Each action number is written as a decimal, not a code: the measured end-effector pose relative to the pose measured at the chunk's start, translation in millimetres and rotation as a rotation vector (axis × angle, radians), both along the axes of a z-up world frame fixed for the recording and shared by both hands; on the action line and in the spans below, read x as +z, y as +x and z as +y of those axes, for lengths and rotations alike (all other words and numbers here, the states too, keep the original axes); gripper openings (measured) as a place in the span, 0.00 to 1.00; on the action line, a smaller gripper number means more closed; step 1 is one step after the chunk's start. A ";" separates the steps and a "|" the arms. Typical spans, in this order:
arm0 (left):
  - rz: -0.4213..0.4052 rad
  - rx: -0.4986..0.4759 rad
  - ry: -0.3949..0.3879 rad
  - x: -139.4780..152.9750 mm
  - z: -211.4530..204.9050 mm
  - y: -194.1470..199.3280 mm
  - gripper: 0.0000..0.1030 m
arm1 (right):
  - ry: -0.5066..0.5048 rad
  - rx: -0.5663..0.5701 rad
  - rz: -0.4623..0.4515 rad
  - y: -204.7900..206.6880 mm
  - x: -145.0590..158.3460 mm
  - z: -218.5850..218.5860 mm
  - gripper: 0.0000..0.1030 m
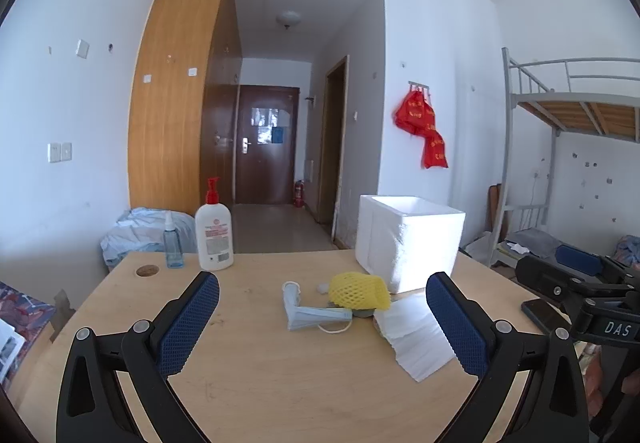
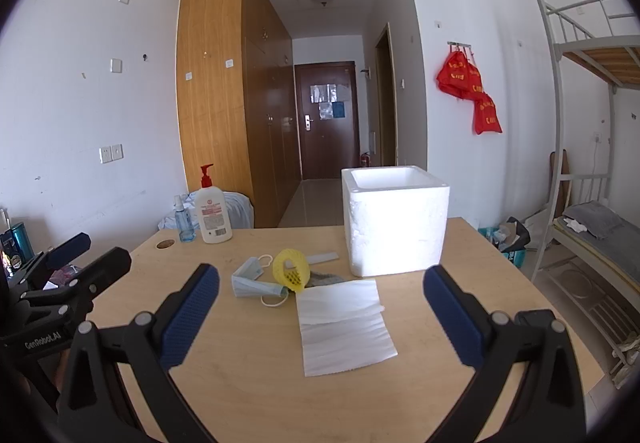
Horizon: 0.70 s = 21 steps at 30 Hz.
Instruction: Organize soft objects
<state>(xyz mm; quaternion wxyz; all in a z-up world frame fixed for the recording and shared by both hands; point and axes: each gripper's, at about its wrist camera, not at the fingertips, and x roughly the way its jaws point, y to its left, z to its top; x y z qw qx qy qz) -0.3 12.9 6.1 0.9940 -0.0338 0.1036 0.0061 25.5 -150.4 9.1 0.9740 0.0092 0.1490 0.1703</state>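
On the wooden table lie a yellow foam net, a folded blue face mask and a white foam sheet. A grey soft item peeks out behind the net. Behind them stands an open white foam box. My left gripper is open, above the table in front of the mask. My right gripper is open too, with the sheet lying below its gap. Neither holds anything.
A white pump bottle and a small blue spray bottle stand at the table's far left, near a round cable hole. A dark phone lies at the right edge. A bunk bed stands to the right.
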 end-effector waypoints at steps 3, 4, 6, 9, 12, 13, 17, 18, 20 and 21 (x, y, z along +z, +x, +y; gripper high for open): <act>-0.005 0.005 0.000 -0.6 0.0 0.5 1.00 | 0.000 0.001 0.000 0.1 1.0 -0.7 1.00; -0.005 0.003 -0.003 -1.1 0.5 0.6 1.00 | 0.001 0.001 0.002 0.4 0.9 -1.1 1.00; 0.000 0.001 -0.009 -1.6 1.7 1.9 1.00 | 0.000 0.001 0.001 0.6 0.2 -0.9 1.00; -0.001 0.007 -0.003 -2.0 2.4 2.8 1.00 | 0.003 0.003 0.002 1.0 0.0 -0.1 1.00; -0.001 0.008 0.000 -2.4 2.0 2.8 1.00 | 0.002 0.000 0.003 -0.6 2.8 -1.4 1.00; 0.002 0.001 0.001 -2.4 1.9 3.4 1.00 | 0.003 -0.001 0.002 -0.8 2.7 -1.7 1.00; -0.002 0.003 0.012 -3.7 0.7 2.5 1.00 | -0.001 -0.002 0.002 -0.4 2.5 -1.4 1.00; -0.002 0.000 0.014 -3.8 0.3 2.4 1.00 | 0.000 0.000 0.005 0.0 3.8 1.2 1.00; -0.003 0.001 0.014 -4.1 -0.6 1.7 1.00 | -0.001 -0.001 0.006 0.8 4.2 1.6 1.00; -0.001 0.000 0.015 -4.1 -0.7 1.7 1.00 | 0.000 -0.002 0.007 0.9 4.5 1.6 1.00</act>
